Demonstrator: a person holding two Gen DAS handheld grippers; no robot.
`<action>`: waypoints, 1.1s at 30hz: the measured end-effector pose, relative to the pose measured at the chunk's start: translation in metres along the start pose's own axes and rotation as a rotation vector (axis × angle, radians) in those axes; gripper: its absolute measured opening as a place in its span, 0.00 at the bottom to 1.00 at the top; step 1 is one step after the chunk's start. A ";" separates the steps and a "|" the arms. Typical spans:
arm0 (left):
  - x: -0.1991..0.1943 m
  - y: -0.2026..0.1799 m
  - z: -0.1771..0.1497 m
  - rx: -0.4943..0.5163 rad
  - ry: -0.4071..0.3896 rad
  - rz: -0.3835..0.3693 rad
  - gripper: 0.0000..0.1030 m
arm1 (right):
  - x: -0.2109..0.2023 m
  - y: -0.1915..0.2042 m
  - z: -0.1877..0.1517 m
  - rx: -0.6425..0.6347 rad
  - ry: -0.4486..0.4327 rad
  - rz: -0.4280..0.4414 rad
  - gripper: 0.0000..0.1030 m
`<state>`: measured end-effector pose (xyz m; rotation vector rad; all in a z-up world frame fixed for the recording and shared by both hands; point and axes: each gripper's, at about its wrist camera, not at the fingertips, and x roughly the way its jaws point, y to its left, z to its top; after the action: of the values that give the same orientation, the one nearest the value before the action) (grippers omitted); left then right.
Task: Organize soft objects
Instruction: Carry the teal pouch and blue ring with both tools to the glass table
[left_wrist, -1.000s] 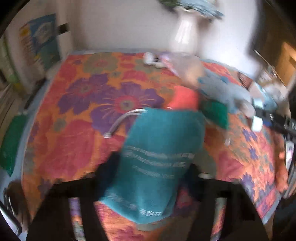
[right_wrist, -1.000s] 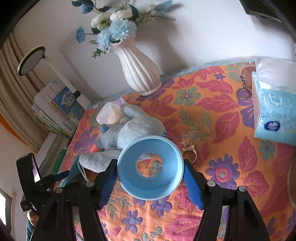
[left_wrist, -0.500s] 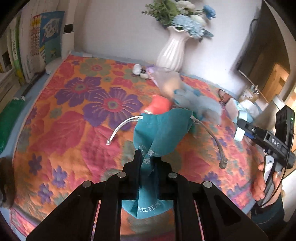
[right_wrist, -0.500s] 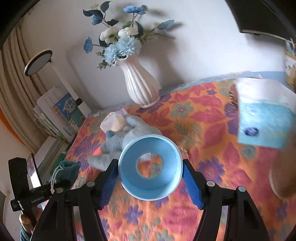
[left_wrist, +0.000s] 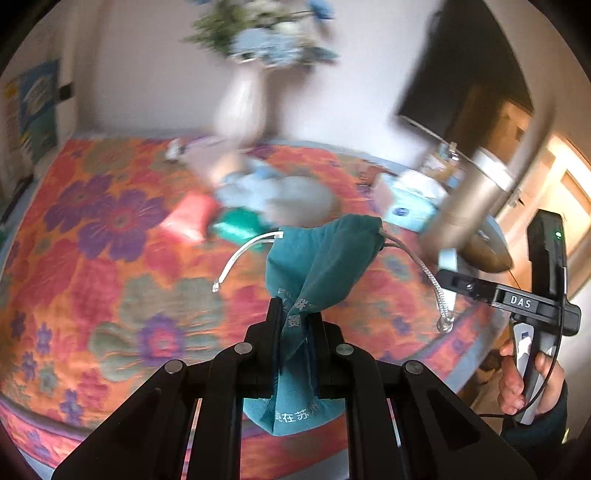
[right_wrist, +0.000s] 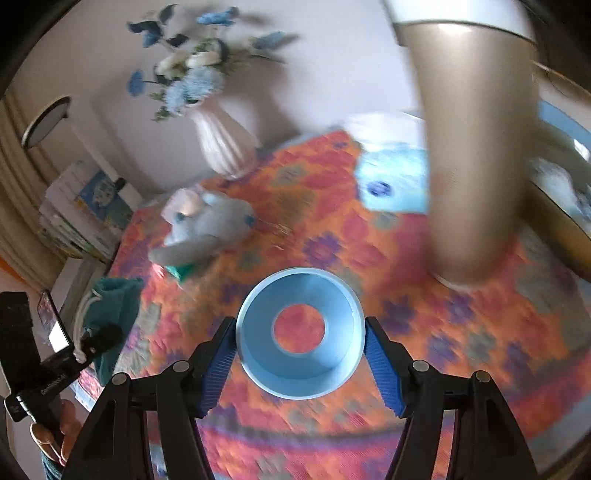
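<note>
My left gripper (left_wrist: 295, 317) is shut on a teal drawstring pouch (left_wrist: 328, 251). It holds the pouch clear of the flowered cloth (left_wrist: 110, 295), and the white cords hang out to both sides. That gripper and the pouch (right_wrist: 110, 299) also show at the lower left of the right wrist view. My right gripper (right_wrist: 300, 328) is shut on a light-blue ring (right_wrist: 258, 354), with its blue pads (right_wrist: 218, 362) against both sides. A grey-blue plush toy (left_wrist: 273, 192) lies mid-table, with a red soft piece (left_wrist: 188, 218) and a green one (left_wrist: 236, 227) next to it.
A tall gold cylinder (right_wrist: 472, 166) stands close on the right, and a blue tissue pack (right_wrist: 395, 181) lies just left of it. At the back wall stands a white vase (right_wrist: 221, 144) of flowers. Books lean at the far left. The table edge runs near both hands.
The left jaws closed on the pouch and lifted it off the cloth. Both grippers swung right, bringing the gold cylinder and the tissue pack closer.
</note>
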<state>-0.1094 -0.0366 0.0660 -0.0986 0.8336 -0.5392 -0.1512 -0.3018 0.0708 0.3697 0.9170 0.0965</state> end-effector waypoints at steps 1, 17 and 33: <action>0.000 -0.010 0.002 0.020 -0.003 -0.011 0.09 | -0.005 -0.006 -0.001 0.012 0.003 0.011 0.64; 0.031 -0.213 0.026 0.374 0.014 -0.259 0.09 | -0.144 -0.126 -0.009 0.196 -0.201 -0.048 0.64; 0.118 -0.367 0.079 0.474 -0.079 -0.211 0.09 | -0.175 -0.259 0.049 0.497 -0.373 -0.111 0.65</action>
<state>-0.1400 -0.4203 0.1456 0.2277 0.6031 -0.9132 -0.2383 -0.5976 0.1388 0.7676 0.5798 -0.3010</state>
